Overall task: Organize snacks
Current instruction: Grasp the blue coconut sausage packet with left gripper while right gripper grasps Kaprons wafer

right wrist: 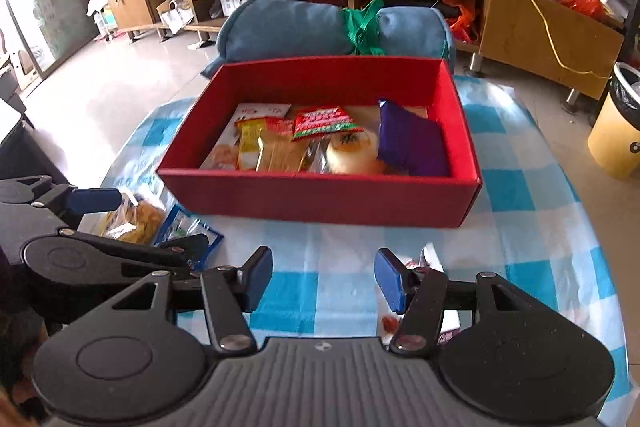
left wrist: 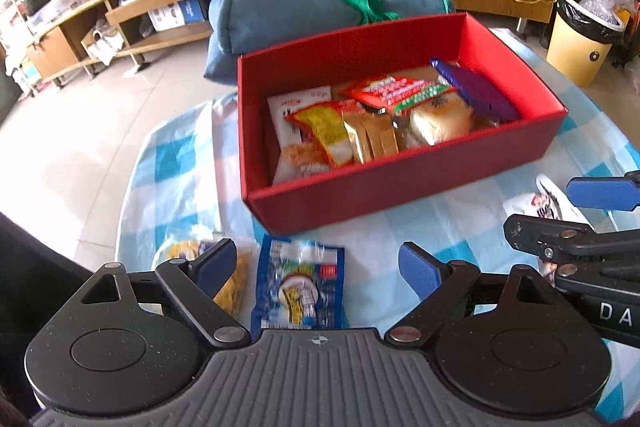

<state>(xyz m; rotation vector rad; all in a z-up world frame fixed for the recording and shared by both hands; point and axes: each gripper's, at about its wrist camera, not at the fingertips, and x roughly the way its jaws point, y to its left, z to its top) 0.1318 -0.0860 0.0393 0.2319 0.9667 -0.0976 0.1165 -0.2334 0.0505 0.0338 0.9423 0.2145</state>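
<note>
below the left gripper, jaws apart and empty, lies the blue packet just short of the red box. right gripper also apart, empty. straddle the packet's middle, pinch flat.

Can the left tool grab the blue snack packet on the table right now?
Probably yes. The left tool stands open with the blue snack packet lying flat right between its fingers, outside the red box, and nothing covers it.
</note>
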